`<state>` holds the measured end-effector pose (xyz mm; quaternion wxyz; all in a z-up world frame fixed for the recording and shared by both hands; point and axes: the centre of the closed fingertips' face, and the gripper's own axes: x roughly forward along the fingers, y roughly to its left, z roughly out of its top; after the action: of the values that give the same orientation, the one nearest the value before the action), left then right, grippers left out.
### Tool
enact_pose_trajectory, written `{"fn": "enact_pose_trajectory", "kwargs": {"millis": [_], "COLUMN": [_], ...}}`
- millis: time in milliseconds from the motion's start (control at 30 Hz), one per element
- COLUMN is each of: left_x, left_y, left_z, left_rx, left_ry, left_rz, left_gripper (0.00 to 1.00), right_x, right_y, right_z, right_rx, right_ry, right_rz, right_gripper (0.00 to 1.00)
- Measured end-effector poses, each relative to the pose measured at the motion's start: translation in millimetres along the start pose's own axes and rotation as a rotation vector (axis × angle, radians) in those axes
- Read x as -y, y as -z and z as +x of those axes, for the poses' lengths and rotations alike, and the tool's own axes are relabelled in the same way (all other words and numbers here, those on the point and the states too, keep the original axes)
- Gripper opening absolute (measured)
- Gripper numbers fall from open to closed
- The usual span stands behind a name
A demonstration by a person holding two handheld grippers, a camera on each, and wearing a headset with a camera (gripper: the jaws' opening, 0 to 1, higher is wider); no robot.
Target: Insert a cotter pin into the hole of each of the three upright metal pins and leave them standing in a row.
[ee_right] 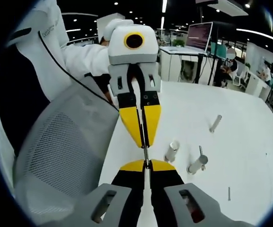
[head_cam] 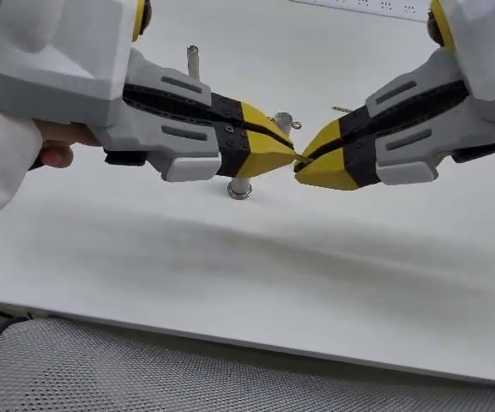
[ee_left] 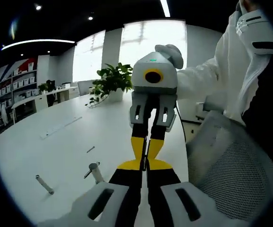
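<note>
My left gripper [head_cam: 283, 154] and right gripper [head_cam: 309, 165] meet tip to tip above the white table, both shut on one thin cotter pin [ee_right: 145, 152] that bridges their yellow tips. Three metal pins stand behind them. One pin [head_cam: 193, 60] is at the far left. The middle pin [head_cam: 283, 120] has a cotter pin through its head. Of the near pin [head_cam: 239, 190], I see just the base below my left gripper. In the right gripper view the plain near pin [ee_right: 172, 151] stands beside the pinned one [ee_right: 198, 163]. The left gripper view shows the pinned one [ee_left: 95, 171].
A loose cotter pin [head_cam: 341, 109] lies on the table behind the right gripper. A white strip [head_cam: 363, 5] lies along the far edge. A mesh chair [ee_left: 231, 170] stands at the near table edge [head_cam: 256, 345]. A potted plant [ee_left: 111, 81] sits far down the table.
</note>
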<state>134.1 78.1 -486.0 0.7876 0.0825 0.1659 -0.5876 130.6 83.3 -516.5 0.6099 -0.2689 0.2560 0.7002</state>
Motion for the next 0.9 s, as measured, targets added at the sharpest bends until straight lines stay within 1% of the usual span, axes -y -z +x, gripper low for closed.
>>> {"fn": "enact_pose_trajectory", "kwargs": {"millis": [67,100,200,300,433,567,633,800,833,900], "left_x": [1.2,2.2,5.5,6.7,6.7,5.3,3.7,-2.9,-6.0,-11.5], "left_y": [5.4,8.5,11.5,14.1,16.1,15.9,16.1,20.6,22.1,22.2], "left_z": [0.9,1.4,3.3,5.0,5.9,5.1,4.2,2.5,1.1,-2.3], "left_rx": [-0.030,-0.049,-0.074,-0.091,-0.101,-0.102,-0.101,-0.122,-0.127,-0.126], "left_ry": [0.012,0.021,0.038,0.048,0.049,0.043,0.037,0.022,0.014,-0.010], "left_rz": [0.008,0.025,0.044,0.058,0.068,0.067,0.085,0.088,0.089,0.068], "left_gripper": [0.00,0.00,0.00,0.00,0.00,0.00,0.00,0.00,0.00,0.01], "right_x": [-1.7,-3.7,-7.7,-9.5,-9.8,-8.2,-7.3,-1.0,1.0,3.2], "right_y": [0.9,2.5,4.8,6.9,7.1,8.6,9.2,11.1,12.6,14.4], "right_z": [0.9,-0.2,1.2,1.9,1.4,0.7,1.4,4.7,5.1,5.4], "right_rx": [-0.002,-0.004,-0.017,-0.027,-0.032,-0.037,-0.039,-0.052,-0.056,-0.062], "right_ry": [-0.010,-0.016,-0.032,-0.036,-0.034,-0.027,-0.020,0.001,0.007,0.022], "right_rz": [0.011,0.014,0.005,-0.001,0.002,0.023,0.021,0.022,0.028,0.039], "right_gripper": [0.00,0.00,0.00,0.00,0.00,0.00,0.00,0.00,0.00,0.00]}}
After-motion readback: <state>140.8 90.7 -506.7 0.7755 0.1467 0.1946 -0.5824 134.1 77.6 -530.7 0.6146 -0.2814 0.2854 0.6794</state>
